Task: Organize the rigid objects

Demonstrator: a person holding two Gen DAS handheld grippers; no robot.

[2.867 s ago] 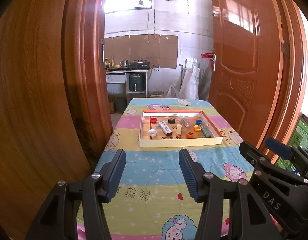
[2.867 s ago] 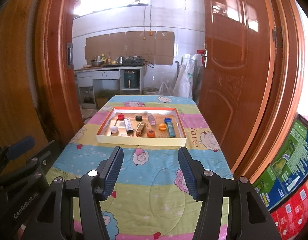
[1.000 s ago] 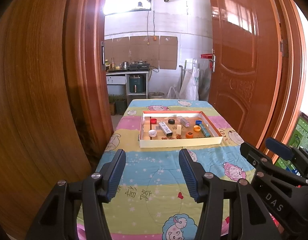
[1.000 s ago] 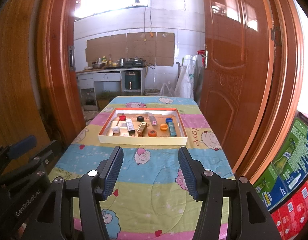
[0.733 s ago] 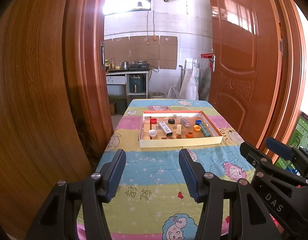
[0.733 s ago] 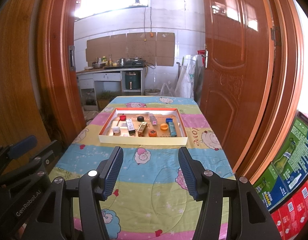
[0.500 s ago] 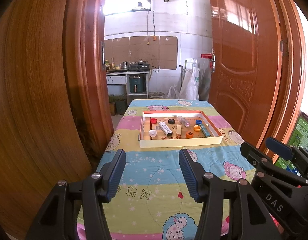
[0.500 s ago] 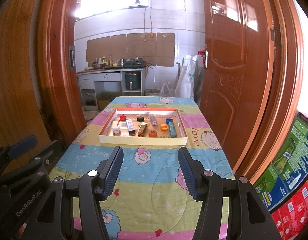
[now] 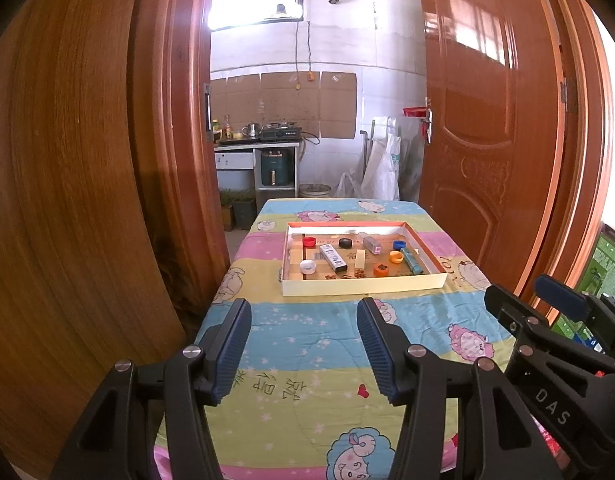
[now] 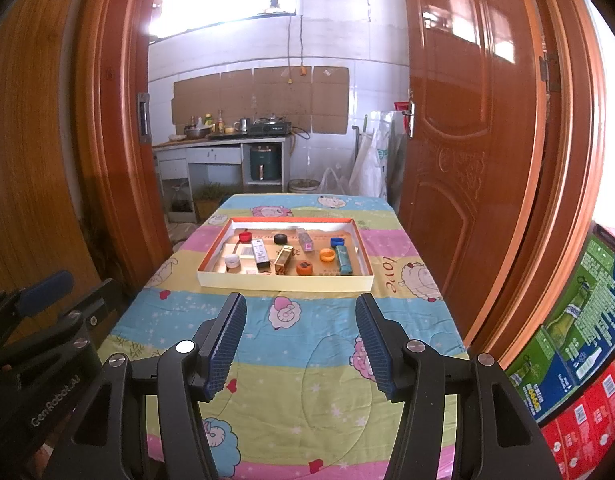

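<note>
Sheep-print tablecloth [image 9: 307, 344], wooden doors [image 10: 467, 120], stove counter [image 10: 227, 140], printed cartons [image 10: 579, 344]

Here's the worktop [image 10: 291, 360], draped edge to edge in a bright striped cloth [image 9: 307, 332] of blue, yellow and pink bands, dotted with cartoon sheep, hearts and stars. Sitting straight on that cloth, toward the far half, is one shallow cardboard tray [image 10: 283, 282] with cream walls and an orange rim. The near stretch of cloth shows only its print and a few soft creases.
</note>
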